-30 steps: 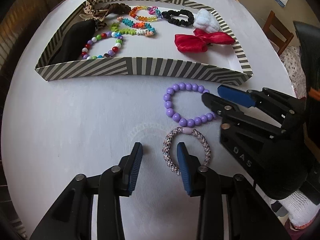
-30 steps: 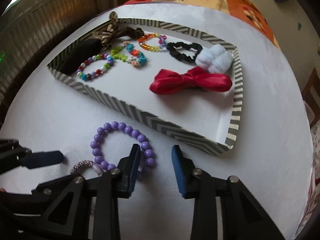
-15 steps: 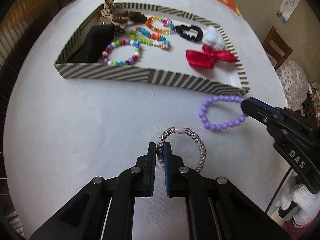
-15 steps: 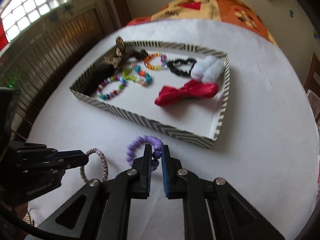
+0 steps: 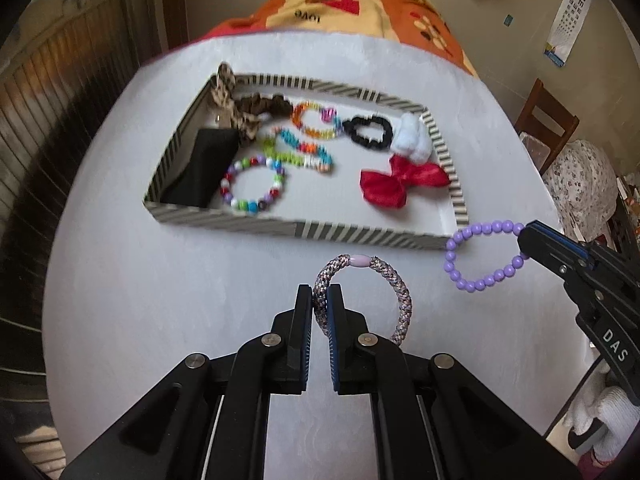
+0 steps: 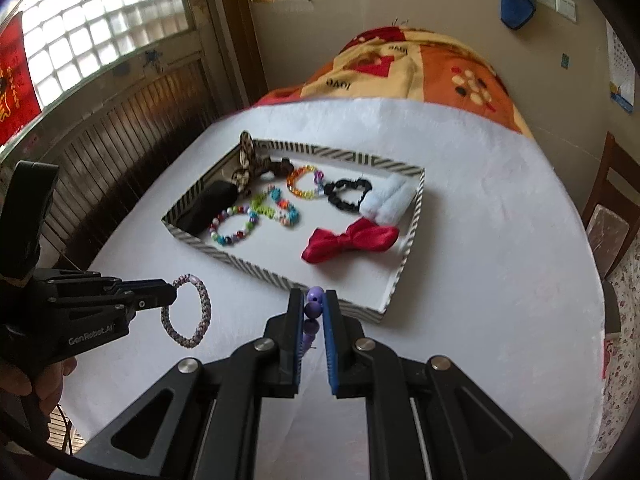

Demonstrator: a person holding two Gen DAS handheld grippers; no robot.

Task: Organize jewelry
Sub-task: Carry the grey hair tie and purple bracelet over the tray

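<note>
My left gripper (image 5: 320,300) is shut on a braided grey-pink hair tie (image 5: 394,284) and holds it above the white table; it also shows in the right wrist view (image 6: 188,312). My right gripper (image 6: 314,308) is shut on a purple bead bracelet (image 6: 314,300), seen edge-on; it hangs from the right gripper in the left wrist view (image 5: 480,252), just off the tray's near right corner. The striped tray (image 5: 360,236) lies ahead of both grippers and holds several bracelets, scrunchies and a red bow (image 5: 400,184).
A black case (image 5: 200,168) lies at the tray's left end. The round white table (image 5: 160,300) drops off on all sides. A wooden chair (image 5: 544,120) stands to the right. An orange blanket (image 5: 360,4) lies beyond the table.
Both grippers closed on their pieces on the table, then lifted them. The hair tie and the purple bracelet now hang in the air and the table looks farther away.
</note>
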